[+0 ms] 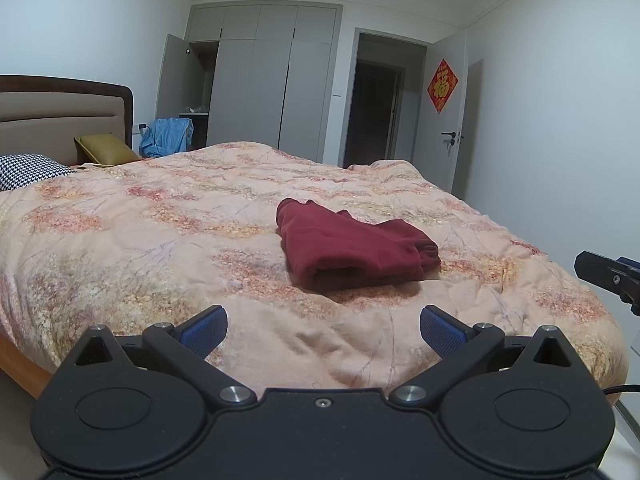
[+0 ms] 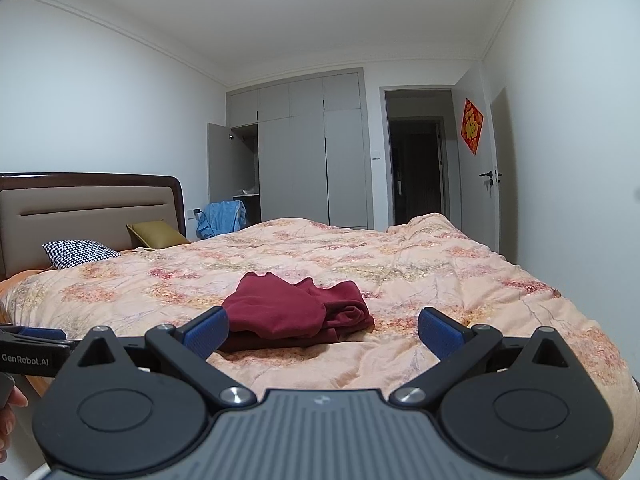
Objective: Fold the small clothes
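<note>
A dark red garment [image 1: 356,248] lies folded in a compact bundle on the peach floral quilt [image 1: 160,240] of the bed. It also shows in the right wrist view [image 2: 296,312]. My left gripper [image 1: 323,330] is open and empty, held back from the garment near the bed's front edge. My right gripper [image 2: 323,330] is open and empty, just in front of the garment, its left fingertip [image 2: 208,330] overlapping the bundle's near corner in the view. The right gripper's body shows at the right edge of the left wrist view [image 1: 608,276].
A houndstooth pillow [image 1: 28,170] and a mustard pillow [image 1: 106,148] lie by the headboard [image 1: 60,116]. A blue cloth [image 1: 168,136] hangs beyond the bed. A grey wardrobe [image 1: 272,80] with one open door and an open doorway [image 1: 380,100] are behind.
</note>
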`<move>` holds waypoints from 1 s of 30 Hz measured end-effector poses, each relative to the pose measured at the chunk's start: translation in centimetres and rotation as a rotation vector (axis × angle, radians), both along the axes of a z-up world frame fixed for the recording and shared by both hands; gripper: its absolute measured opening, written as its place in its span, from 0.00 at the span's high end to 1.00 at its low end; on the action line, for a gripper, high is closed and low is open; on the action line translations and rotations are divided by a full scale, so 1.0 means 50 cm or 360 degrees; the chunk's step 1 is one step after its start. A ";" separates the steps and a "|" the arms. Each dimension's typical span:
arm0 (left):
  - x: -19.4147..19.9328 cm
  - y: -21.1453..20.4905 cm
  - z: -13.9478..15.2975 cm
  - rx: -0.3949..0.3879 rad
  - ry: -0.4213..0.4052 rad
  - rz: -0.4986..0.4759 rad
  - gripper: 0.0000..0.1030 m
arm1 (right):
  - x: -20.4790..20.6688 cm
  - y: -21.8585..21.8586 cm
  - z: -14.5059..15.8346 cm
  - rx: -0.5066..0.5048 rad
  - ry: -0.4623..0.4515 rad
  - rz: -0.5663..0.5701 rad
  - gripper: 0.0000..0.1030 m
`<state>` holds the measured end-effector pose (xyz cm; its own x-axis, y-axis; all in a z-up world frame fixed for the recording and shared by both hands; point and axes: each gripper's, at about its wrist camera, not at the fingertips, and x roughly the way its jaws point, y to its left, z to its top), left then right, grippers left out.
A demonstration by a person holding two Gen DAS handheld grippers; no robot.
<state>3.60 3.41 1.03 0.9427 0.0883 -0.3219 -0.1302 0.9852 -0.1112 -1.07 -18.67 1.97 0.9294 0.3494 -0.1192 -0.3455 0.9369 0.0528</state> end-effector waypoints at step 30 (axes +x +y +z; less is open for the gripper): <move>0.005 0.003 -0.007 0.0003 0.0105 0.0071 0.01 | -0.002 0.000 0.001 0.0004 -0.0002 -0.0002 0.00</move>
<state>3.85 3.55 0.66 0.9145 0.1304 -0.3829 -0.1809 0.9785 -0.0989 -1.17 -18.68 2.01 0.9300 0.3483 -0.1174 -0.3442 0.9373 0.0546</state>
